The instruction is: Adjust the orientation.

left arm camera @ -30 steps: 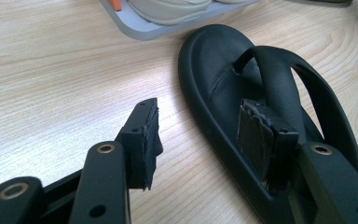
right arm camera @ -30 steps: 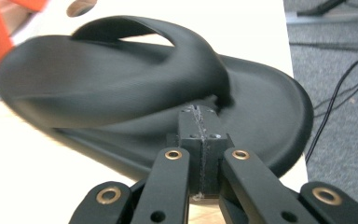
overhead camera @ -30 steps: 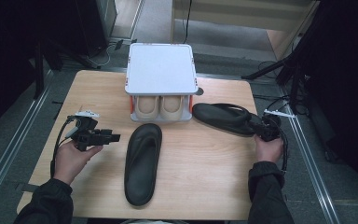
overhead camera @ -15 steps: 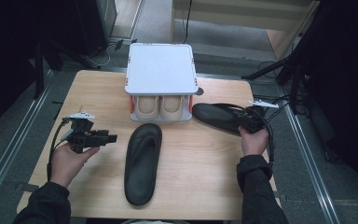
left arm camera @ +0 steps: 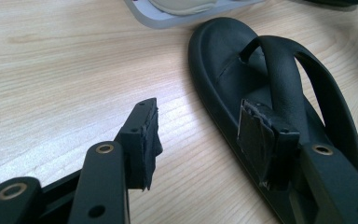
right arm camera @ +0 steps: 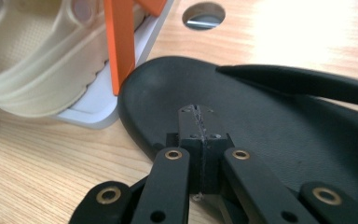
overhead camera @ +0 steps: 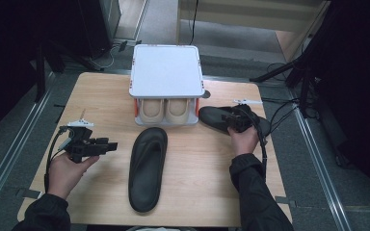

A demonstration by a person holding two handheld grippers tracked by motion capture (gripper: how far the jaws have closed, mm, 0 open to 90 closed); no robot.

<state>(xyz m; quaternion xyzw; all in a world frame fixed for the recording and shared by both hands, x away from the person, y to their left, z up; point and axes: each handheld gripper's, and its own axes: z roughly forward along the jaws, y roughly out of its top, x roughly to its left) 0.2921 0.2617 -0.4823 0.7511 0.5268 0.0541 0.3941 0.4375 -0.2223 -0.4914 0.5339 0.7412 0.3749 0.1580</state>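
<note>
Moved inward since a second ago: right tongs (overhead camera: 232,121), from the tabletop's right edge to over the black sandal (overhead camera: 217,118) lying just right of the shoe rack (overhead camera: 166,72). Left tongs (overhead camera: 107,146) barely shifted.

High view: left tongs held well left of the rack, jaws parted, pointing toward a second black sandal (overhead camera: 147,168) lying lengthwise in front of the rack. Right tongs over the middle of the right-hand sandal, near the rack's right front corner. Beige shoes (overhead camera: 166,109) tucked in the rack's lower tier.

Left gripper view: left tongs (left arm camera: 200,135) spread wide, gripping nothing, hovering over tabletop (left arm camera: 51,70); one jaw over the front sandal (left arm camera: 279,88).

Right gripper view: right tongs (right arm camera: 199,122) closed tight, pads pressed together with nothing between, above the sandal's (right arm camera: 261,107) footbed, close to the rack's orange post (right arm camera: 121,42).
</note>
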